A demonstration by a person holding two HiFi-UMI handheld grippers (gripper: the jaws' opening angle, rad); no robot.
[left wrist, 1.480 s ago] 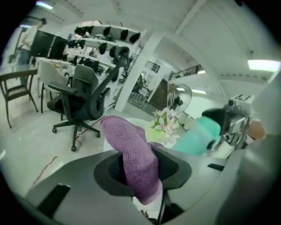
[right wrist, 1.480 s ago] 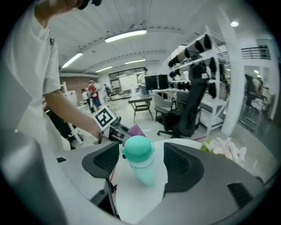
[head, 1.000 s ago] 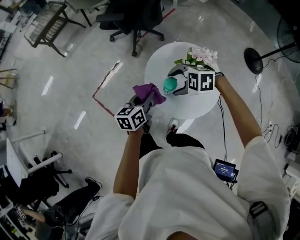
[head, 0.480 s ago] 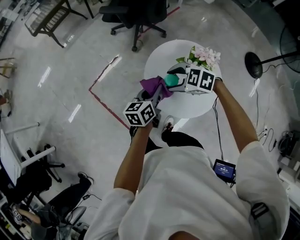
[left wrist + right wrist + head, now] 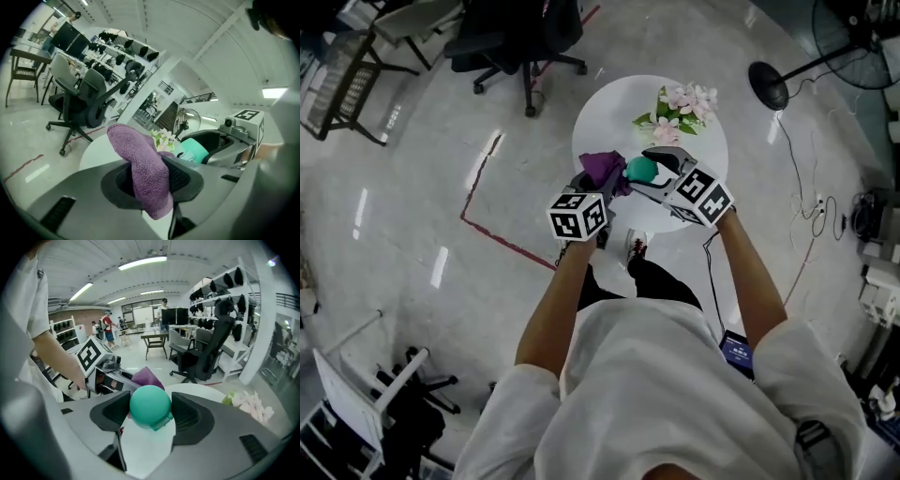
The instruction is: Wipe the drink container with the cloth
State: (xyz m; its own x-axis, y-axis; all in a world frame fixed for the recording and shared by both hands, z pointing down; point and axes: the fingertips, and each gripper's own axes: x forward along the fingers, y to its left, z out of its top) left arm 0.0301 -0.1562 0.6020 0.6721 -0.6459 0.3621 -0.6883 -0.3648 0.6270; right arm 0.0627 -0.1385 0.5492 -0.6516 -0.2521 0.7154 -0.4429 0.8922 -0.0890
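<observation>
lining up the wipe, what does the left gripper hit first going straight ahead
Probably the green container in the right gripper, just right of its line; the cloth leads. Depth is unclear.

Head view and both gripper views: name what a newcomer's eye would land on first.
The teal drink container stands out, gripped over the round white table by the right hand-held gripper, whose jaws have just been closing on it. Beside it, the left hand-held gripper pinches a purple cloth near the container. Pink and white flowers sit at the table's far edge.
</observation>
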